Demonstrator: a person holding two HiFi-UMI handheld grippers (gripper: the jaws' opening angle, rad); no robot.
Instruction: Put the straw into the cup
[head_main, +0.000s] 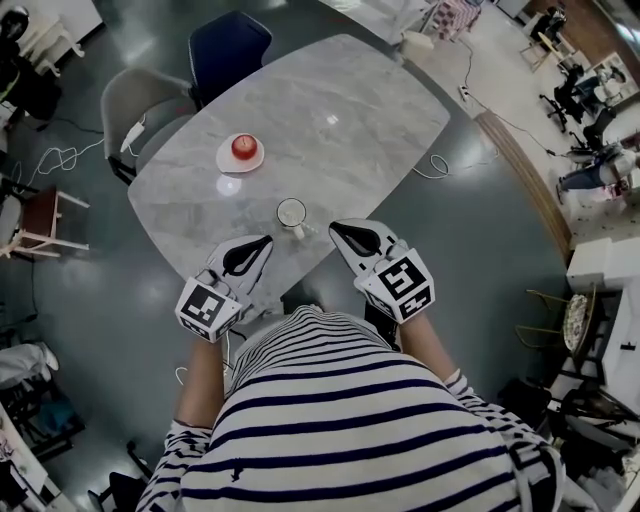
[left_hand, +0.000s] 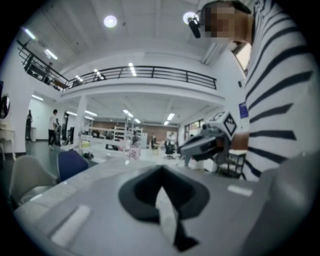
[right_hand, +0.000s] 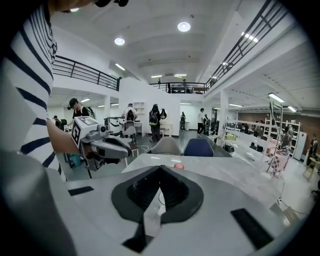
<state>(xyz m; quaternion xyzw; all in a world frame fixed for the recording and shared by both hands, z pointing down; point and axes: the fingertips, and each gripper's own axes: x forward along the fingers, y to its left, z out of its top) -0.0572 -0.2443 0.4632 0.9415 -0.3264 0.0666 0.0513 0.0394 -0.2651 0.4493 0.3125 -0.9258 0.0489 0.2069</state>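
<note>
L gripper (head_main: 262, 241) and R gripper (head_main: 336, 229): jaws closed, empty, tips at near edge of table (head_main: 370, 120). Cup (head_main: 291, 213) stands upright between tips, just inside edge. Plate (head_main: 240, 160) sits farther in.

Table (head_main: 340, 130): was pale grey marble, whitish veining. Cup (head_main: 292, 215) on the table: white. Plate (head_main: 228, 160) on the table: white, bore a red round item (head_main: 244, 147). Chairs at the table's far side: one navy (head_main: 230, 45), one light grey (head_main: 135, 100). Left gripper (head_main: 265, 241) and right gripper (head_main: 335, 229) at the table's near edge: white-grey shells, black jaw linings, black-and-white square markers. Shirt (head_main: 350, 420): white, dark stripes.
</note>
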